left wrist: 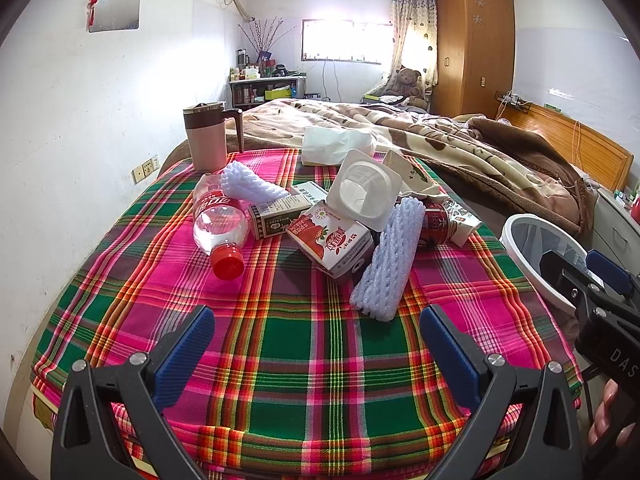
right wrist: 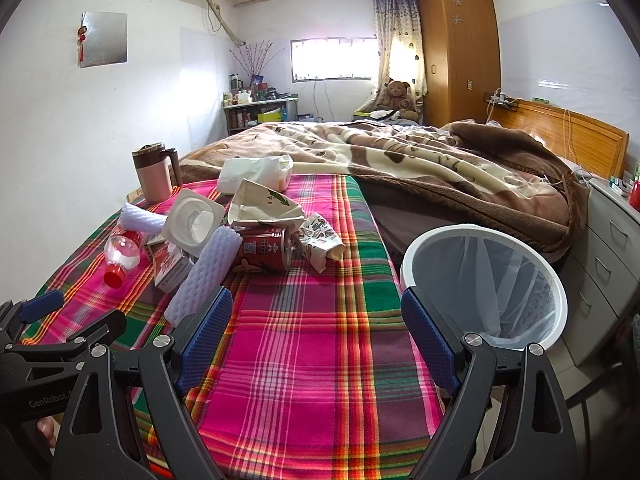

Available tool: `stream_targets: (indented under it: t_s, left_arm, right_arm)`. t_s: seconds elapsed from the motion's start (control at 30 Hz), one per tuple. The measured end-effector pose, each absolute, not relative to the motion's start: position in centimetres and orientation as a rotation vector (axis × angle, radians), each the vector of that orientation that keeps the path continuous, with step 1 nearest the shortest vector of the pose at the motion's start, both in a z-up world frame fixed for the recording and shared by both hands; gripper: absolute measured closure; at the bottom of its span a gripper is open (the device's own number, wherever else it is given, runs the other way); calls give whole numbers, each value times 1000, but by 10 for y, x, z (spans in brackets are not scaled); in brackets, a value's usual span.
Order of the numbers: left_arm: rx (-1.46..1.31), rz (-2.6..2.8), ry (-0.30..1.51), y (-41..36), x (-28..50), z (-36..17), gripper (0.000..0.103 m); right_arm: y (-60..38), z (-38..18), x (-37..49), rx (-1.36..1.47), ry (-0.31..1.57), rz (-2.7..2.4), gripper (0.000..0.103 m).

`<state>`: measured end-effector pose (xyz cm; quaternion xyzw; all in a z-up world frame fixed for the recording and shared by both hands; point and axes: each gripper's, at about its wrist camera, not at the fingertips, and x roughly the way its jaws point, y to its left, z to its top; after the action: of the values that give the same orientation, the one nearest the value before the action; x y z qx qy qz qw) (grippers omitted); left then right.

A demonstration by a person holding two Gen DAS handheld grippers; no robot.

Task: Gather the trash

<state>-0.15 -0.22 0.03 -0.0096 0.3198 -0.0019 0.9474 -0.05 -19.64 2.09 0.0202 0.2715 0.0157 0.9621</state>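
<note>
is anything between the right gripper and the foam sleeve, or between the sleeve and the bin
Nothing visible blocks either path. The right gripper hangs open over bare plaid cloth, with the foam sleeve just ahead to its left. The bin stands open beside the bed's right edge.

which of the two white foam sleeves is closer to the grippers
The long foam sleeve leaning on the red can, its lower end on the plaid cloth. The other foam sleeve lies further back by the bottle.
</note>
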Motion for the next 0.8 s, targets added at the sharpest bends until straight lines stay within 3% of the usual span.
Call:
stream_targets:
  t_s: [0.8]
  left_arm:
    - [-25, -9, 684, 7, 12, -8, 0]
  right_arm:
    - [-197, 14, 13, 57, 576, 43, 15]
